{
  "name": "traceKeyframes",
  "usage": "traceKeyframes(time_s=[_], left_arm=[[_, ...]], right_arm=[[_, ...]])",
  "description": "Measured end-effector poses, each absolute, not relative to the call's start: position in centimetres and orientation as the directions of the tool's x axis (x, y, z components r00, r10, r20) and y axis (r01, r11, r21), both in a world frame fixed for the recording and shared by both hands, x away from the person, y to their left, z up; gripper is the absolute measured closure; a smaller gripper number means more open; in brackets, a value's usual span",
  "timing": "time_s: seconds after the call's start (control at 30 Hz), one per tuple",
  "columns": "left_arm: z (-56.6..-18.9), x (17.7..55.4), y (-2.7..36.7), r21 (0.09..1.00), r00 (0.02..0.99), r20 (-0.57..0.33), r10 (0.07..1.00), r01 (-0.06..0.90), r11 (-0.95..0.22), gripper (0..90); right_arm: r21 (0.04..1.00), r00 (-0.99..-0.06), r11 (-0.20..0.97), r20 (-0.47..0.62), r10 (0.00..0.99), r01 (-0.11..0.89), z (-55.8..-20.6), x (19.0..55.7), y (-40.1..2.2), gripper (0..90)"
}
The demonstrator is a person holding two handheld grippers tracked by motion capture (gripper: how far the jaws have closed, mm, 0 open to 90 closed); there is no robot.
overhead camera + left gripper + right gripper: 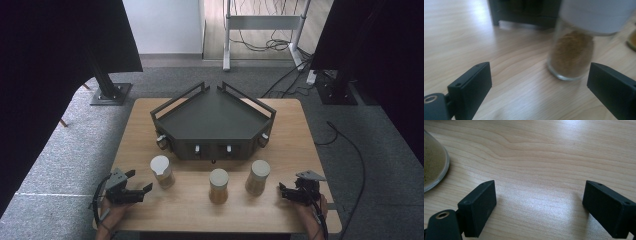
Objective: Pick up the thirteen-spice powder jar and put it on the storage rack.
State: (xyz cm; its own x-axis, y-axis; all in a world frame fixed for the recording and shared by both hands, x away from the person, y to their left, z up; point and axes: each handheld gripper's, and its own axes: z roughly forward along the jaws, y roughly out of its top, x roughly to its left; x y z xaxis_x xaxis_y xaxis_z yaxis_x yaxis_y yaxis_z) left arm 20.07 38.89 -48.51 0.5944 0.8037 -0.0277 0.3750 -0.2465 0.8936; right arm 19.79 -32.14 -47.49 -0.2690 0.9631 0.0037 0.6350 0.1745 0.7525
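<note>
Three glass jars of brown powder with pale lids stand in a row on the wooden table (285, 145): the left jar (162, 171), the middle jar (219, 185) and the right jar (258, 177). My left gripper (139, 181) lies at the table's front left, open, with its jaws toward the left jar. In the left gripper view that jar (571, 55) stands just beyond the open gripper (539, 75), nothing between the pads. My right gripper (282, 192) rests at the front right, open and apart from the right jar. Its own view shows the gripper (539, 195) over bare wood, a jar's base (434, 165) at the left edge.
A dark grey angular tray (215, 120) with raised rails and small knobs along its front sits at the middle back of the table, just behind the jars. Stand legs and cables lie on the floor beyond the table.
</note>
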Motion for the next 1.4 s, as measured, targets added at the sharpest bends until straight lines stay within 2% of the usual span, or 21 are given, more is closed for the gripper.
traceKeyframes(time_s=[0.17, 0.47, 0.73, 0.93, 1.4], left_arm=[[-48.2, 19.9, 37.9, 0.897, 0.614, 0.0, 0.789, 0.348, -0.271, 5.9], [-48.0, 19.6, 37.4, 0.923, 0.641, -0.032, 0.767, 0.313, -0.223, 7.4], [-47.9, 19.5, 36.3, 0.937, 0.653, -0.018, 0.757, 0.275, -0.216, 7.7], [-47.7, 19.3, 35.3, 0.943, 0.644, 0.003, 0.765, 0.253, -0.216, 7.7], [-47.4, 20.0, 33.6, 0.949, 0.61, -0.018, 0.792, 0.26, -0.178, 7.7]], right_arm=[[0.753, -0.27, 0.175, 0.003, 0.963, 0.635, -47.5, 19.8, -32.1, 11.1], [0.752, -0.271, 0.176, 0.003, 0.963, 0.635, -47.5, 19.8, -32.1, 11.1], [0.752, -0.272, 0.177, 0.003, 0.962, 0.635, -47.5, 19.8, -32.2, 11.1], [0.752, -0.272, 0.177, 0.003, 0.962, 0.635, -47.5, 19.7, -32.2, 11.1], [0.752, -0.273, 0.178, 0.002, 0.962, 0.635, -47.5, 19.7, -32.2, 11.0]])
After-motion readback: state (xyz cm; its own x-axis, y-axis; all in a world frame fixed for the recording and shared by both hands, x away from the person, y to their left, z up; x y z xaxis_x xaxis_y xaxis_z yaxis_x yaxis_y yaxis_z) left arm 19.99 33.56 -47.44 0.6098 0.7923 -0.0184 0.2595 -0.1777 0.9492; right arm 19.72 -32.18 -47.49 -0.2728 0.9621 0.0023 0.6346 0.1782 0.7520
